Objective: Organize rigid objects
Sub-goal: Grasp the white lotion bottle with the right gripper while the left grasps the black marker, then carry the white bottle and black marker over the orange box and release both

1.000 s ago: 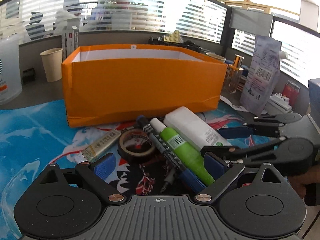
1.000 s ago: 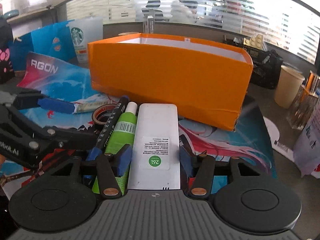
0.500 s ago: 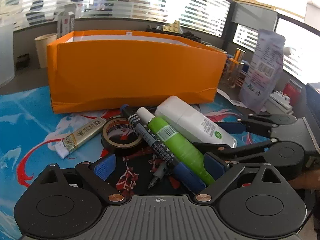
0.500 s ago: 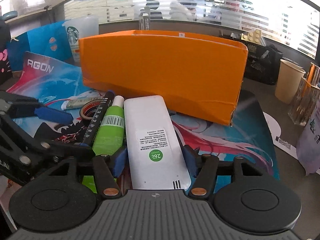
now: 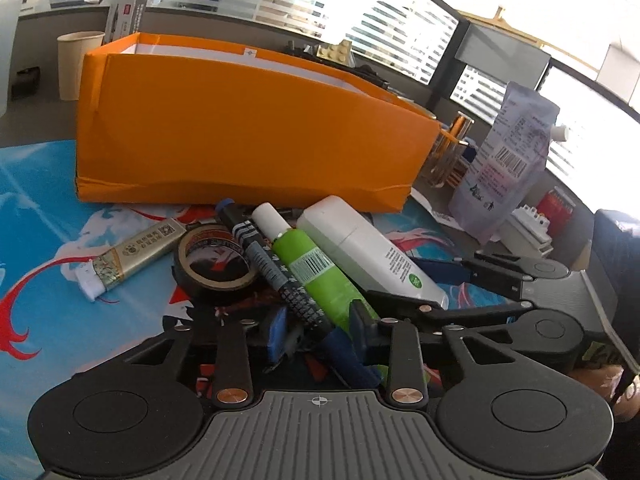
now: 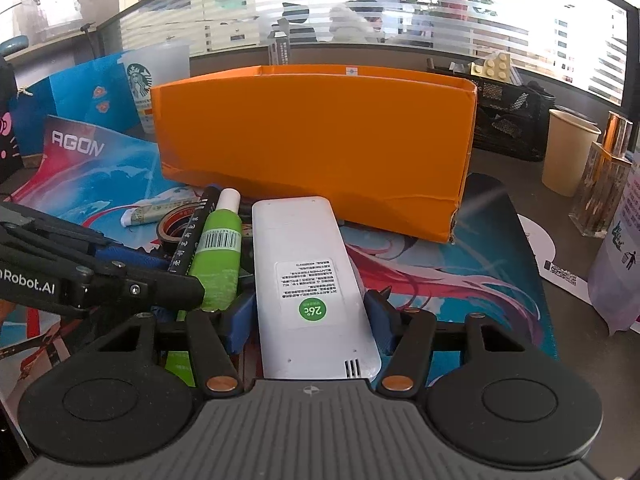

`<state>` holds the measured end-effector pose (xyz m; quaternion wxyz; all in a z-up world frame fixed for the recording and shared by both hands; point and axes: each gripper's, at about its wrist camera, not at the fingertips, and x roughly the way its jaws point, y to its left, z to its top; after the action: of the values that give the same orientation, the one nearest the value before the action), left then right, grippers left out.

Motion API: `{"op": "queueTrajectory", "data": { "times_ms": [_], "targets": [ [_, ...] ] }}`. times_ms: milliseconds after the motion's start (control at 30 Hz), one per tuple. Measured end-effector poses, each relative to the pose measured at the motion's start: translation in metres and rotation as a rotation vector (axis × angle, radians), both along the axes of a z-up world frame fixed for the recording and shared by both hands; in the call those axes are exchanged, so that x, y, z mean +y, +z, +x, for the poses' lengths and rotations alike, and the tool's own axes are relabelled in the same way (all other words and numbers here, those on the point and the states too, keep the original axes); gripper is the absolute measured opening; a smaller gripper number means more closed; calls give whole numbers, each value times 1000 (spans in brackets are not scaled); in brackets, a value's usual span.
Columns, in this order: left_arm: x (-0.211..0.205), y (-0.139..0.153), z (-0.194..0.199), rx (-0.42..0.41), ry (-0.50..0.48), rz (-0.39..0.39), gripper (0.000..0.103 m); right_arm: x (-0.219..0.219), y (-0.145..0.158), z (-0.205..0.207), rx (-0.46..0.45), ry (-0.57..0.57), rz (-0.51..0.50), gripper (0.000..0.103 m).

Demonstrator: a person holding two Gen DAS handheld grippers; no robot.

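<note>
An orange box stands at the back of the mat. In front of it lie a white remote, a green tube, a black-and-blue marker, a tape roll and a lighter. My left gripper has closed around the marker and the green tube. My right gripper has its pads against both sides of the remote.
A paper cup stands left of the box, another to its right. A pouch, a glass bottle and a Starbucks cup stand around the mat.
My left gripper's fingers have closed in from wide open onto the marker and green tube. My right gripper has narrowed onto the remote. Both views have shifted slightly.
</note>
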<state>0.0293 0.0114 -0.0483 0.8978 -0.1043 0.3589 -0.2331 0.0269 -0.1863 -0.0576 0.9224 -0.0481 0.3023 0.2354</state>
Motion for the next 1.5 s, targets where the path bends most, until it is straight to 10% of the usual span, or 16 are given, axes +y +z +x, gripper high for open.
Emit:
{"op": "queueTrajectory", "data": {
  "times_ms": [700, 1500],
  "targets": [
    [11, -3, 9, 2, 43, 37, 16, 15, 0, 2, -19, -39, -1, 50],
    [20, 59, -32, -155, 33, 10, 11, 2, 60, -31, -133, -77, 86, 50]
  ]
}}
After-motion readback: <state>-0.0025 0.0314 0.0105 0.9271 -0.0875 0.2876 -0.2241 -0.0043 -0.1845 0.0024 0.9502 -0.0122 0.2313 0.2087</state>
